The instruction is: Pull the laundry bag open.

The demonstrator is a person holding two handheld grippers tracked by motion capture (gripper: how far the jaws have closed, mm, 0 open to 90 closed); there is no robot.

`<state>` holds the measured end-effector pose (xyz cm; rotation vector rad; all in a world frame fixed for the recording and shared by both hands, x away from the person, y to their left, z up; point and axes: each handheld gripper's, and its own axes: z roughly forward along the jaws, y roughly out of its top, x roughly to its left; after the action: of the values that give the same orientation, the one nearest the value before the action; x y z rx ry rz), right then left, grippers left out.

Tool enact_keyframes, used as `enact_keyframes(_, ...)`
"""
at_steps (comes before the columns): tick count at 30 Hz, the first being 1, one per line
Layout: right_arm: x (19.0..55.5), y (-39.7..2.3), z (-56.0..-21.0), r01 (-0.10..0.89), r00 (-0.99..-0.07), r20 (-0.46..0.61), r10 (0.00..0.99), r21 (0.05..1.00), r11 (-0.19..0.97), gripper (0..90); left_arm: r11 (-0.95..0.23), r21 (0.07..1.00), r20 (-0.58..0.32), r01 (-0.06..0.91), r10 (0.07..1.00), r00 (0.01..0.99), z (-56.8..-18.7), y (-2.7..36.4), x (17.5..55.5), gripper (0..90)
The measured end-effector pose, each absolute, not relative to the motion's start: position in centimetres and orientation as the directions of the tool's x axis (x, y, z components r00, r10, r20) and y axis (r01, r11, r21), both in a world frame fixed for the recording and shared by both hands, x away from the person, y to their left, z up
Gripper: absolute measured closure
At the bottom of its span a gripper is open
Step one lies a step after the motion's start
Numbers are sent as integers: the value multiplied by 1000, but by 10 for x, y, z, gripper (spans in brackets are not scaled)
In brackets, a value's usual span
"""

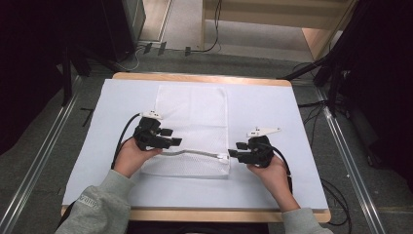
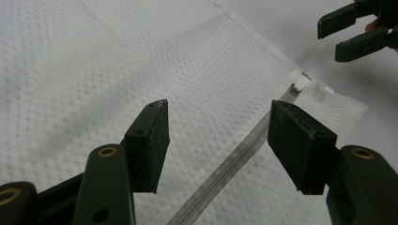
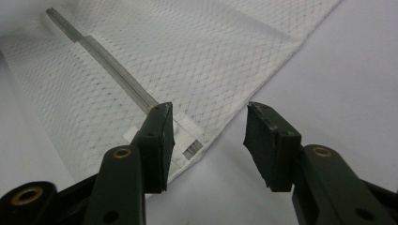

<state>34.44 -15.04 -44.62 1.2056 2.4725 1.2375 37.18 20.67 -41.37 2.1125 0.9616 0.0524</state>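
Over mesh bag (image 1: 192, 129), left tool (image 1: 175, 137) wide open, right tool (image 1: 235, 149) open, both empty

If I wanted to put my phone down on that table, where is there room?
The white table cover lies bare right of the mesh bag, out to the edge, and in a strip left of it. The near strip is narrower. It is crowded at the bag's zipper, where the left gripper and right gripper sit.

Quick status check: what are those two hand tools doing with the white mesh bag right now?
Left tool open, over the zipper, gripping nothing. Right tool open at the zipper's pull end. Mesh bag flat on the table. Nothing in the way.
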Motion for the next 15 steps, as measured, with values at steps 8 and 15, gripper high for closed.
enact_keyframes(8,342,-150,-449,605,-672,225,706,716,347,552,-416,683,-273,600,617,738,-417,189,371,399)
enact_keyframes(15,345,-144,-452,614,-665,244,706,716,331,717,-450,677,-263,583,592,762,-421,173,368,400)
